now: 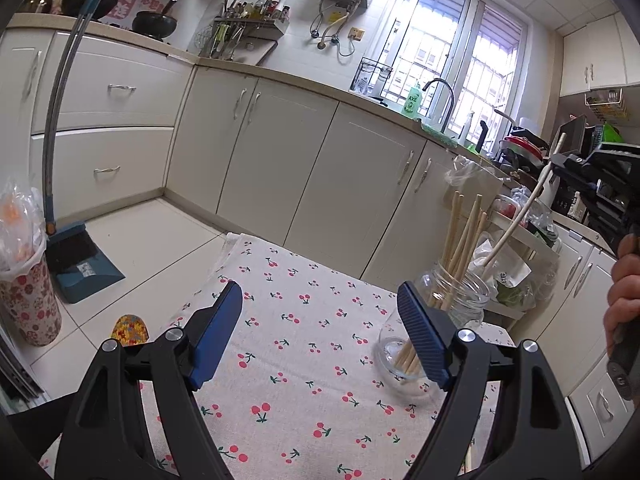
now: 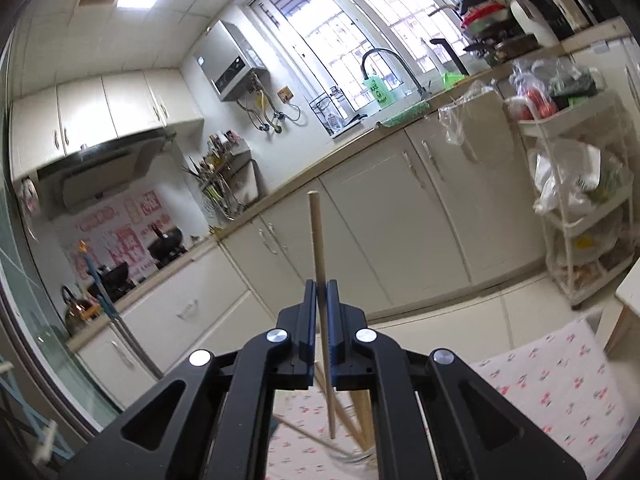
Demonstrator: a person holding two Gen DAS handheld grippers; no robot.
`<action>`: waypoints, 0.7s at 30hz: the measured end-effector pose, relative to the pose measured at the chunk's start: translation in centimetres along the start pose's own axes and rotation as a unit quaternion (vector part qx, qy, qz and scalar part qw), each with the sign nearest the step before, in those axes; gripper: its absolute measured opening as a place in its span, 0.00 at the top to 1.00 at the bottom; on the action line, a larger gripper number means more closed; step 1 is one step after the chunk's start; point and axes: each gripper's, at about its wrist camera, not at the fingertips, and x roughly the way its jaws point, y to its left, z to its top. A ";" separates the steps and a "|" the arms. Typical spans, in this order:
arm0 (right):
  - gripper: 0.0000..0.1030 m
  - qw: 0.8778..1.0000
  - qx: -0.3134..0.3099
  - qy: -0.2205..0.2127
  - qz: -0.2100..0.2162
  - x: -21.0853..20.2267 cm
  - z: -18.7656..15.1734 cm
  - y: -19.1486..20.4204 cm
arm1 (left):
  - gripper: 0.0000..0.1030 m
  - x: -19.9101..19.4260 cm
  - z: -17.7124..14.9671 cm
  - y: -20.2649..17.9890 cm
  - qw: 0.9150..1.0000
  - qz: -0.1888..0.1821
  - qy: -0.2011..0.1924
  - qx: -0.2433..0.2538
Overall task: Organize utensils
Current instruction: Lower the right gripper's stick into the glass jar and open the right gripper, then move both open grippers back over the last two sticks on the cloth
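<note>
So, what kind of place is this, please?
Most likely a home kitchen: a sink faucet under the window, a wok on the stove, and cream base cabinets. The right hand-held gripper holds a chopstick over a glass jar.

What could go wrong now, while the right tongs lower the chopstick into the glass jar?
1. The right tongs pinch the chopstick near mid-length, so it may pivot or slip.
2. The chopstick's lower tip is at the rim of the glass jar, which already holds several chopsticks; it could catch on them or miss.
3. The left tongs are open and do not hold the jar, so a push might tip it on the cherry tablecloth.
</note>
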 end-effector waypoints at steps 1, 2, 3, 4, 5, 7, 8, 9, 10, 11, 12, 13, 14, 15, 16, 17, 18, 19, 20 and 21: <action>0.94 1.000 -0.002 0.005 -0.004 0.3 -0.2 -0.1 | 0.26 0.0 0.0 0.0 1.000 0.000 0.000 0.000; 0.94 1.000 -0.008 0.012 -0.011 0.8 -0.6 -0.2 | 0.26 0.0 0.0 0.0 1.000 -0.001 0.000 0.001; 0.94 1.000 -0.013 0.019 -0.015 1.2 -1.0 -0.3 | 0.26 0.0 -0.1 0.0 1.000 -0.001 0.000 0.001; 0.94 0.999 -0.017 0.031 -0.020 1.8 -1.5 -0.5 | 0.26 0.1 -0.1 0.0 1.000 -0.001 0.001 0.001; 0.94 0.999 -0.020 0.042 -0.025 2.3 -2.2 -0.7 | 0.25 0.1 -0.1 0.0 1.000 -0.002 0.001 0.001; 0.94 0.997 -0.027 0.060 -0.031 3.0 -3.3 -1.0 | 0.25 0.1 -0.1 0.0 1.000 -0.002 0.002 0.000; 0.94 0.996 -0.027 0.075 -0.033 3.4 -3.9 -1.2 | 0.24 0.0 -0.1 0.0 1.000 -0.002 0.003 0.000; 0.94 0.995 -0.026 0.085 -0.034 3.7 -4.4 -1.3 | 0.24 0.0 -0.1 0.0 1.000 -0.001 0.004 -0.001; 0.94 0.995 -0.026 0.093 -0.035 3.9 -4.8 -1.3 | 0.23 0.1 -0.2 0.0 1.000 -0.001 0.005 -0.001; 0.94 0.993 -0.029 0.106 -0.034 4.0 -5.3 -1.4 | 0.23 0.1 -0.2 0.0 1.000 -0.001 0.005 -0.001; 0.94 0.993 -0.029 0.112 -0.033 4.0 -5.5 -1.4 | 0.23 0.2 -0.1 0.0 1.000 0.000 0.006 -0.001; 0.94 0.992 -0.028 0.117 -0.034 3.7 -5.7 -1.6 | 0.22 0.3 -0.1 0.0 1.000 0.000 0.007 -0.002; 0.94 0.992 -0.026 0.118 -0.035 3.3 -5.9 -1.7 | 0.22 0.3 -0.1 0.0 1.000 0.001 0.007 -0.003; 0.94 0.992 -0.020 0.121 -0.040 2.5 -6.1 -2.0 | 0.22 0.3 -0.1 0.0 1.000 0.001 0.007 -0.004; 0.94 0.991 -0.015 0.124 -0.045 1.9 -6.4 -2.3 | 0.22 0.3 -0.1 0.0 1.000 0.001 0.008 -0.005; 0.94 0.989 -0.009 0.138 -0.052 0.9 -7.1 -2.7 | 0.22 0.3 -0.1 0.0 1.000 0.001 0.009 -0.005; 0.94 0.985 -0.011 0.162 -0.064 0.2 -8.3 -3.1 | 0.21 0.4 -0.1 0.0 1.000 0.001 0.009 -0.006; 0.94 0.980 -0.015 0.186 -0.073 -0.3 -9.4 -3.3 | 0.21 0.4 -0.1 0.0 1.000 0.000 0.010 -0.006; 0.94 0.972 -0.022 0.220 -0.082 -0.8 -11.2 -3.5 | 0.21 0.4 -0.1 0.0 1.000 -0.001 0.011 -0.006; 0.94 0.962 -0.029 0.254 -0.091 -1.2 -13.2 -3.8 | 0.21 0.5 -0.1 0.0 1.000 -0.001 0.012 -0.006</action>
